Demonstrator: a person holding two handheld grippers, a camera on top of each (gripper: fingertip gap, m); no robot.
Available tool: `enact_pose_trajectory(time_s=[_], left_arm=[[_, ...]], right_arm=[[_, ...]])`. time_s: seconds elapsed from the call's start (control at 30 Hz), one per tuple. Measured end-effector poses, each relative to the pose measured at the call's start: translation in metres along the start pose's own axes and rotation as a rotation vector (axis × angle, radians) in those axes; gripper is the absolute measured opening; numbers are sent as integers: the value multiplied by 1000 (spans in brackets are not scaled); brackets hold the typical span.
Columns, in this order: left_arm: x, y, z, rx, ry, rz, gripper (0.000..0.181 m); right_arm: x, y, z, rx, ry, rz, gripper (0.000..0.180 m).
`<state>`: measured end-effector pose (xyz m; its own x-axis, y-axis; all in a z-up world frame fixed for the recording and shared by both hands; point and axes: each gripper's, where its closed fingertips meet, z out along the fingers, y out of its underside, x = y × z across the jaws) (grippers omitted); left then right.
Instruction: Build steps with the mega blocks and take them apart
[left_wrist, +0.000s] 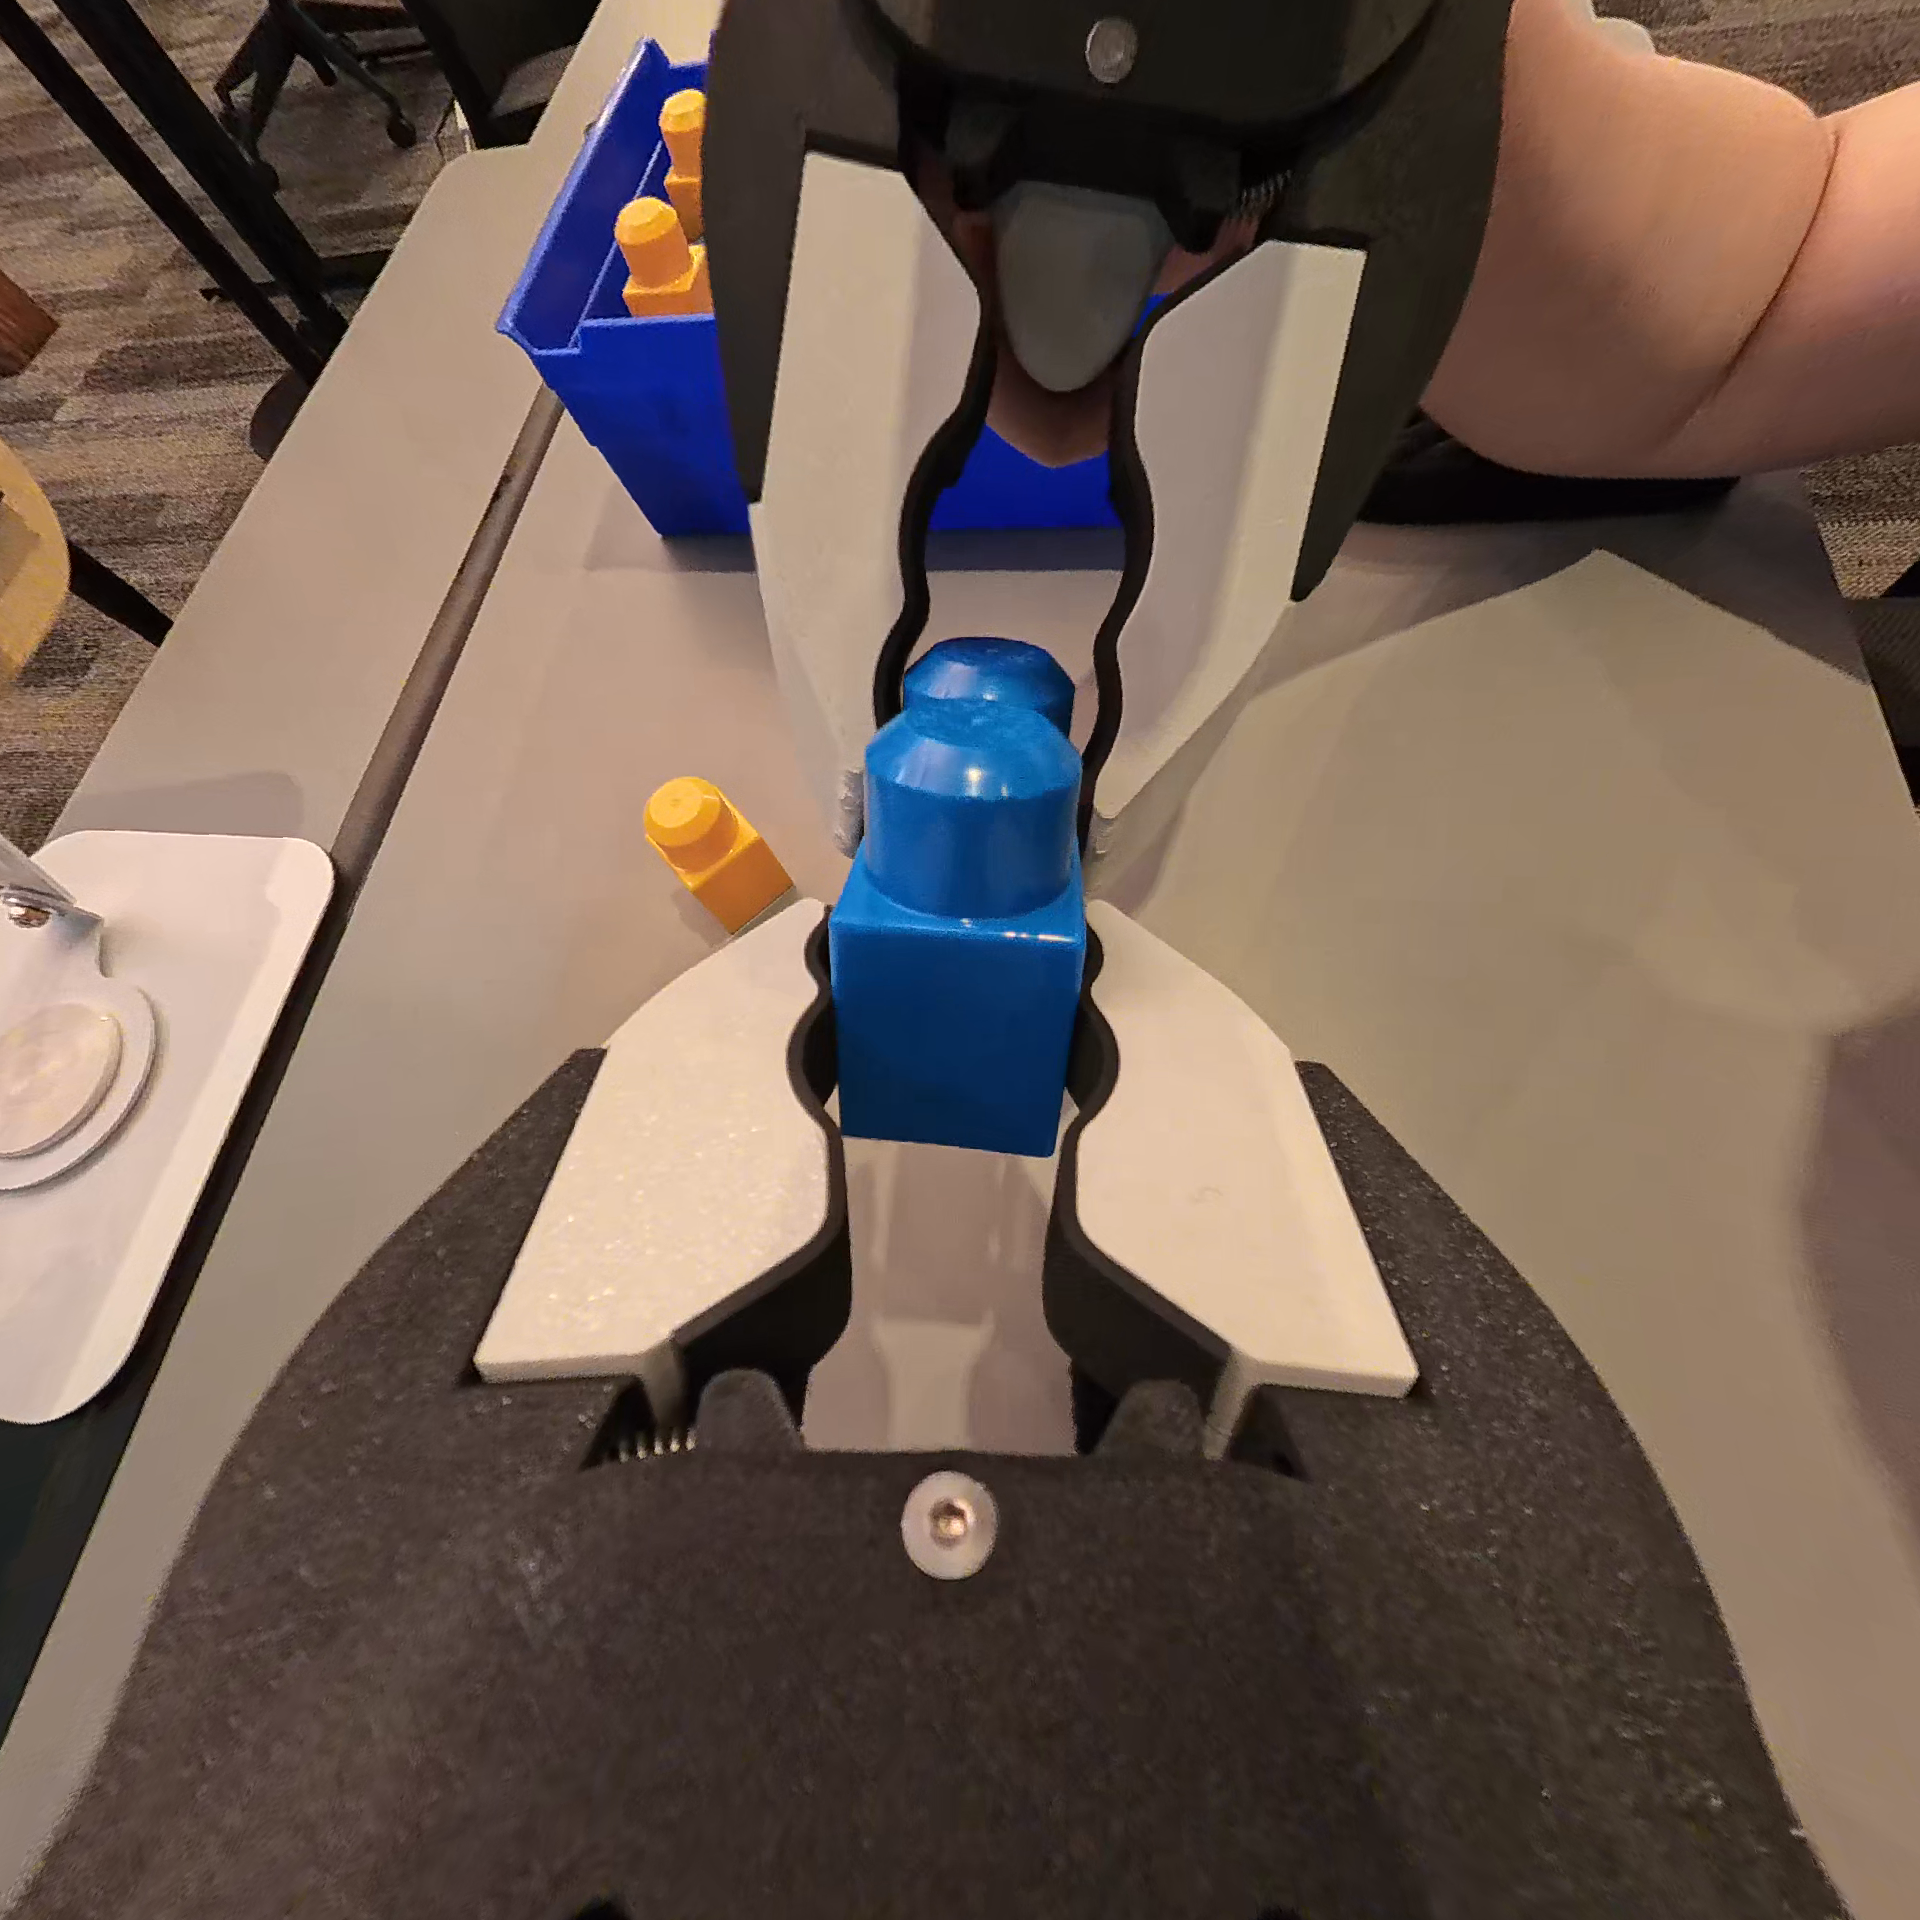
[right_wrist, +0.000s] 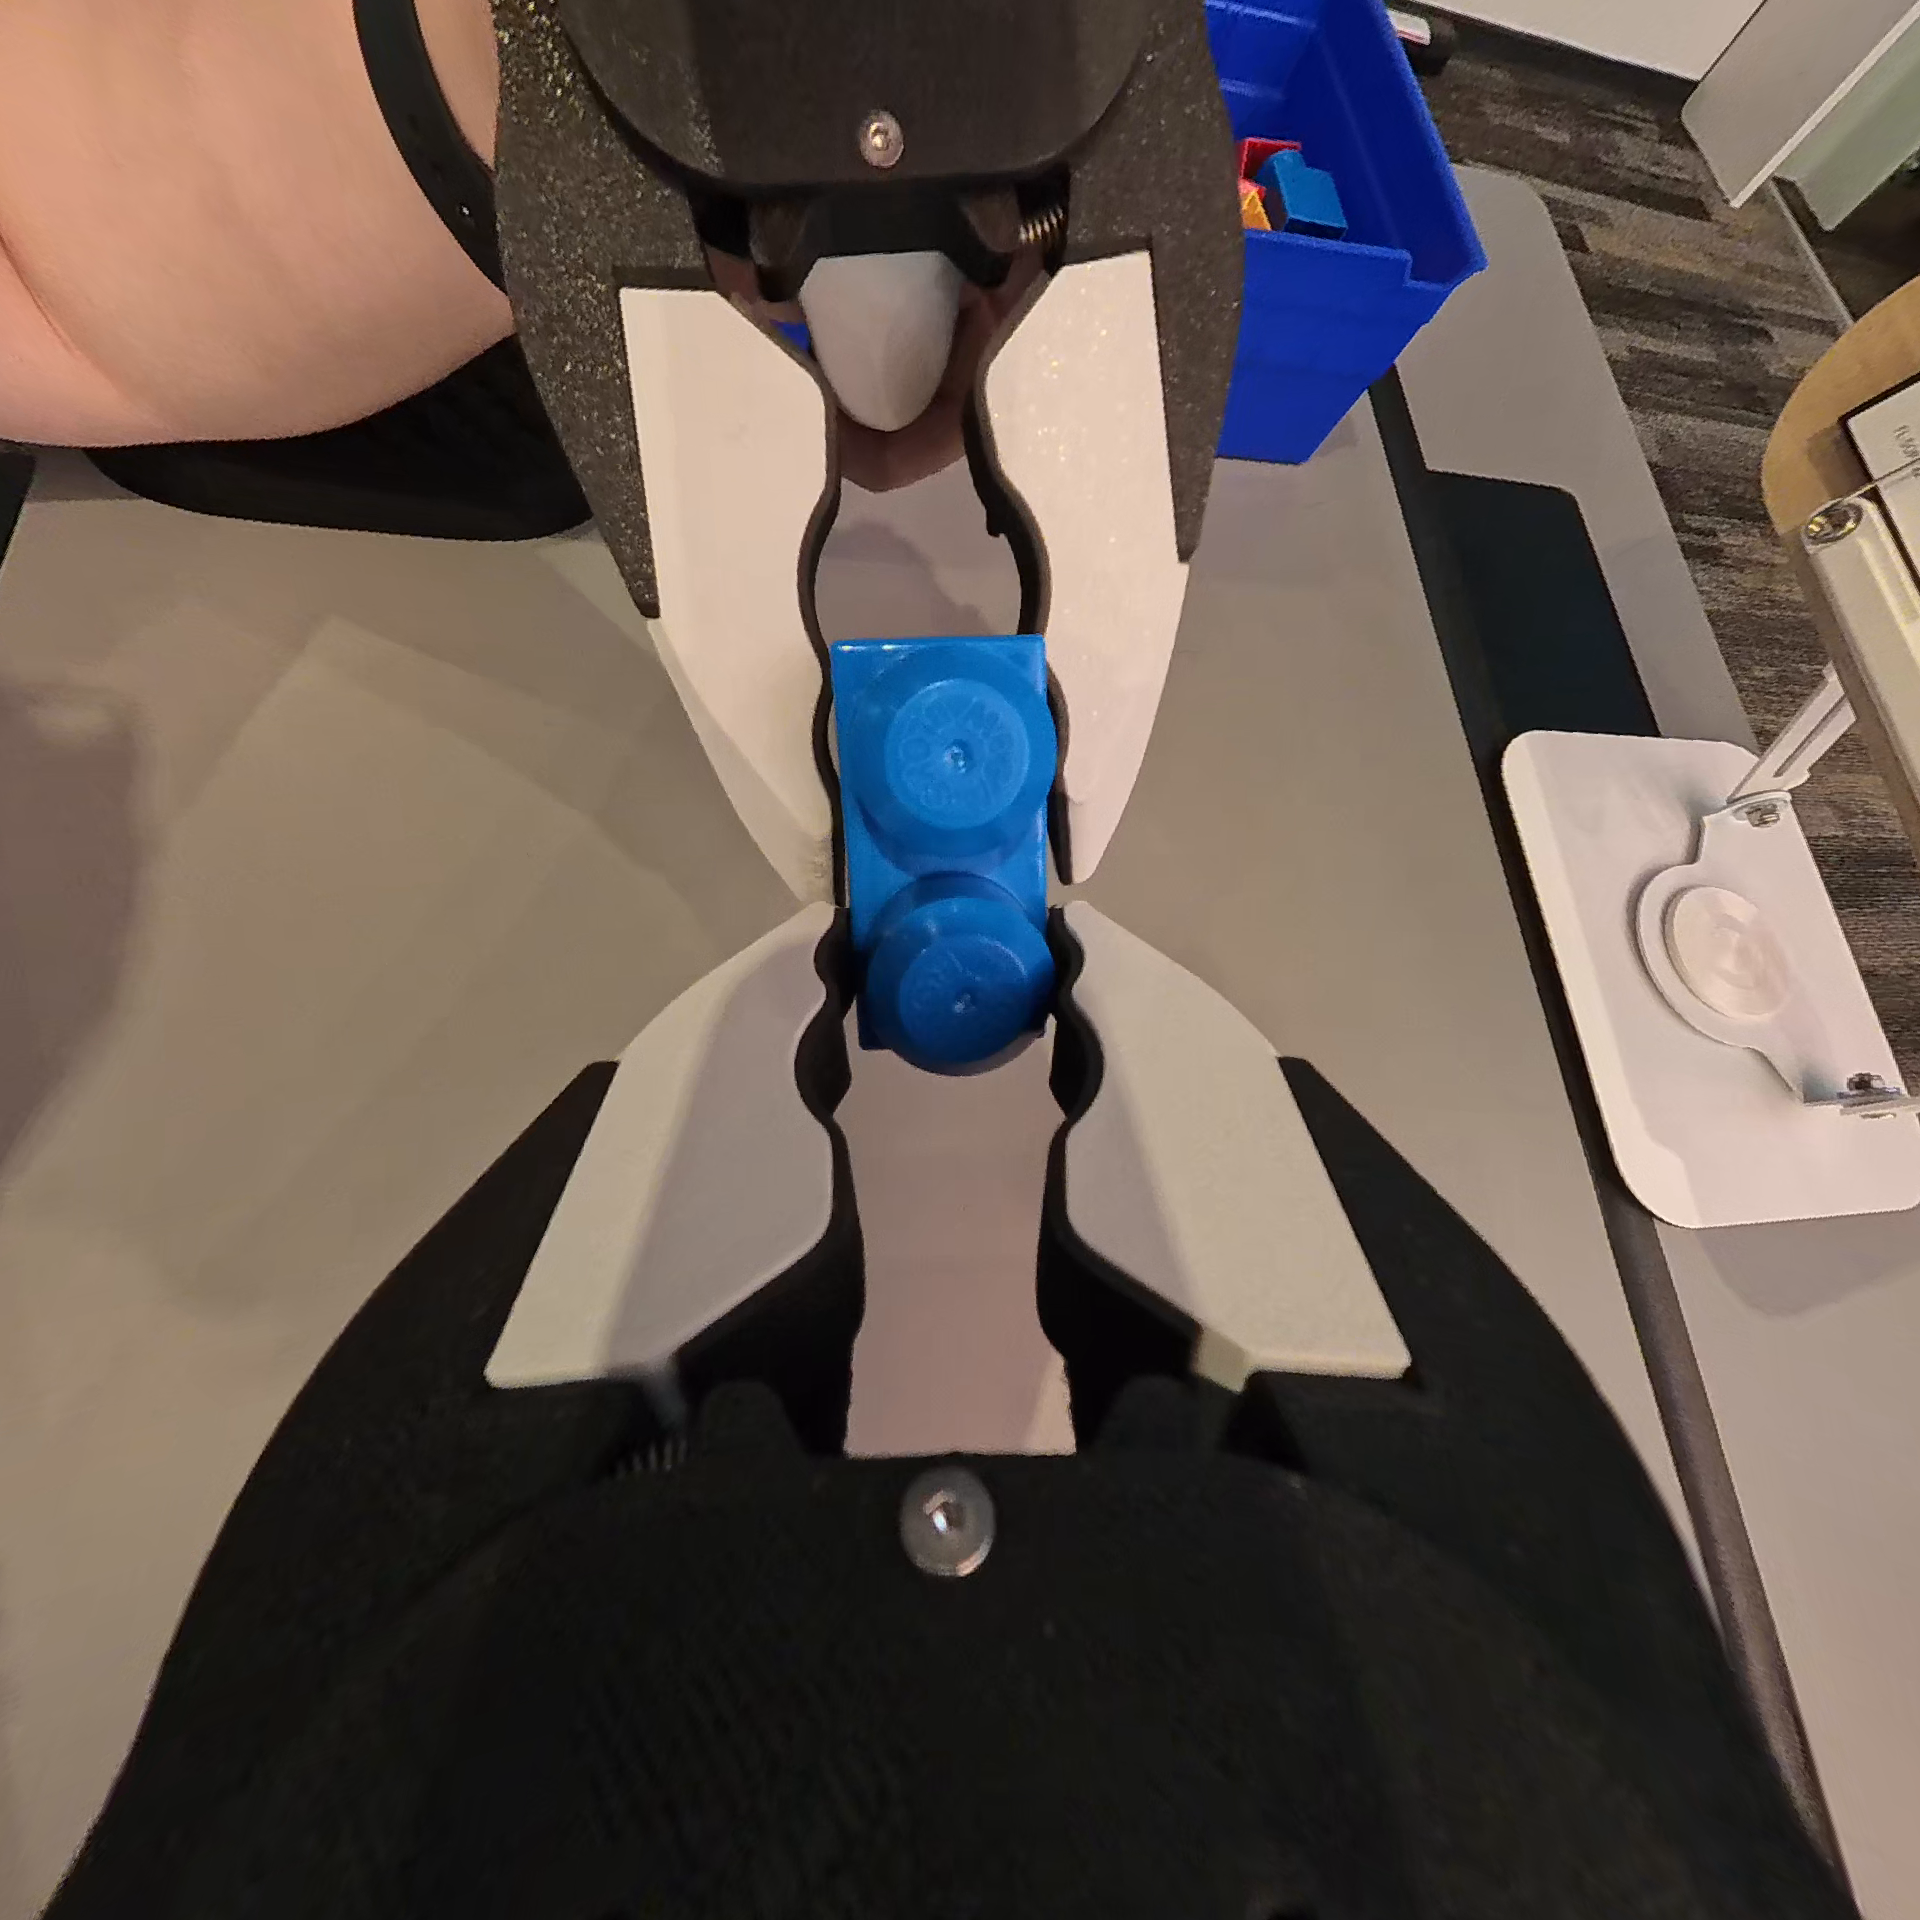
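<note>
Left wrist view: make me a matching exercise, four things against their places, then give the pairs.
Things:
1. blue block
2. loose yellow block
3. blue bin
4. white plate

Places:
A. far end of the table, yellow blocks inside
B. lying on the table just left of the blue block
C. clamped between both grippers
D. left edge of the view

Pairs: 1-C, 2-B, 3-A, 4-D

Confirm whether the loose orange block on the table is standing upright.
No: the orange block lies tipped on its side on the grey table, left of the blue block.
</note>
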<state>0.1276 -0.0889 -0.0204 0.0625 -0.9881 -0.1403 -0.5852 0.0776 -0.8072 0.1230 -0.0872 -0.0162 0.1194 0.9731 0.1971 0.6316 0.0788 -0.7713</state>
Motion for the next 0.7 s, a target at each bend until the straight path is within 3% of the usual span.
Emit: enact_pose_trajectory(time_s=[0.43,0.53,0.63,0.7], left_arm=[[-9,-17,-16,71,-79,28,39],[-9,-33,-31,192,-47,-23,39],[-8,-43,-40,257,-38,-32,39],[-5,-49,-44,306,-27,-31,39]], right_arm=[[8,-12,-9,70,60,-8,37],[16,-20,-16,141,91,20,55],[15,-34,-23,251,57,48,53],[8,-42,-28,314,8,51,37]])
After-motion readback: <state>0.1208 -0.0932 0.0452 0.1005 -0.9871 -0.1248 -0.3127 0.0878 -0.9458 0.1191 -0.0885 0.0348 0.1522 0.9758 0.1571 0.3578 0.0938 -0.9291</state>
